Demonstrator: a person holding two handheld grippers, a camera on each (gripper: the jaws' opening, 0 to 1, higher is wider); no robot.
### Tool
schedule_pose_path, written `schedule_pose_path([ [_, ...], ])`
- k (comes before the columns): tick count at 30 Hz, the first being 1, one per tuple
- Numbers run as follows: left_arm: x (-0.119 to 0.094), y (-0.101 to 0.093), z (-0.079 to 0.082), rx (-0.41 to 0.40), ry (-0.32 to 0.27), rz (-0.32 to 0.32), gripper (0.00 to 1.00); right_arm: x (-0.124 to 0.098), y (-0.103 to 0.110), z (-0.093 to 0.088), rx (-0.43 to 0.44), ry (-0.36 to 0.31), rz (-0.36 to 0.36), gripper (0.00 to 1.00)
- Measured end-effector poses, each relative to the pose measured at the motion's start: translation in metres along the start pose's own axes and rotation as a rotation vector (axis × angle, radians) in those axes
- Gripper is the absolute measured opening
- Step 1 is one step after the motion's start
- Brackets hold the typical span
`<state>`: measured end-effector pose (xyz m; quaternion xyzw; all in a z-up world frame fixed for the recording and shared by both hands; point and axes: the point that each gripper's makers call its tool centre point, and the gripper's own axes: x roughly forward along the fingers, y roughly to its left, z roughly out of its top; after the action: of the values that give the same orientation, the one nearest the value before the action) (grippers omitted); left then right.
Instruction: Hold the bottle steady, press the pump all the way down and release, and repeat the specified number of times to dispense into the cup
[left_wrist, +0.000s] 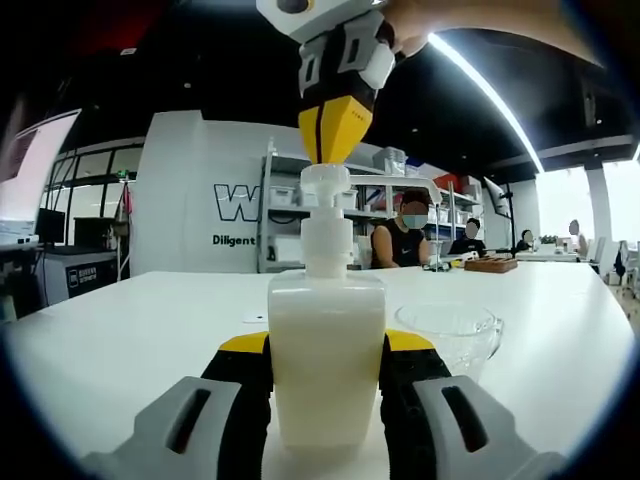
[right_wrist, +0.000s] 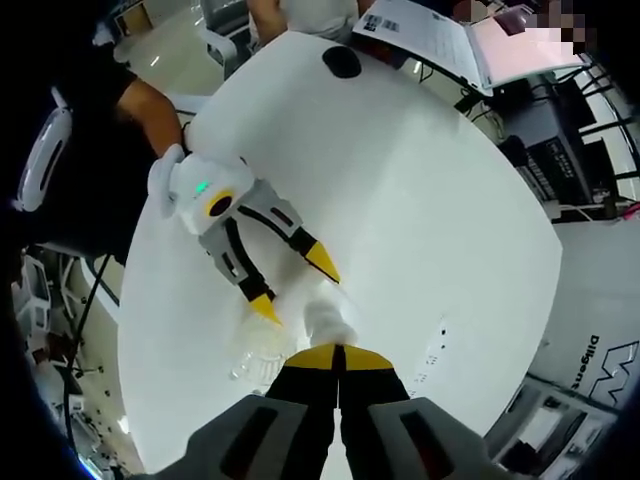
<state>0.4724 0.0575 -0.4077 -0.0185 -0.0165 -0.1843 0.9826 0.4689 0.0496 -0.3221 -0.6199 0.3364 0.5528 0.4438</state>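
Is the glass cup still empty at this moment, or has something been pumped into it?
Looks empty: in the left gripper view the clear glass cup beside the white pump bottle shows no white liquid.

level at bottle (left_wrist: 326, 345), overhead at pump (right_wrist: 330, 318)
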Motion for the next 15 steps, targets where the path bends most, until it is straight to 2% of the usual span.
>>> schedule_pose_path([
  [15,-0.0003,0.0001,0.0002,0.0,0.001,-0.001,0.39,0.0005,0.0001,-0.0006,0.004,0.004,0.008,0.0],
])
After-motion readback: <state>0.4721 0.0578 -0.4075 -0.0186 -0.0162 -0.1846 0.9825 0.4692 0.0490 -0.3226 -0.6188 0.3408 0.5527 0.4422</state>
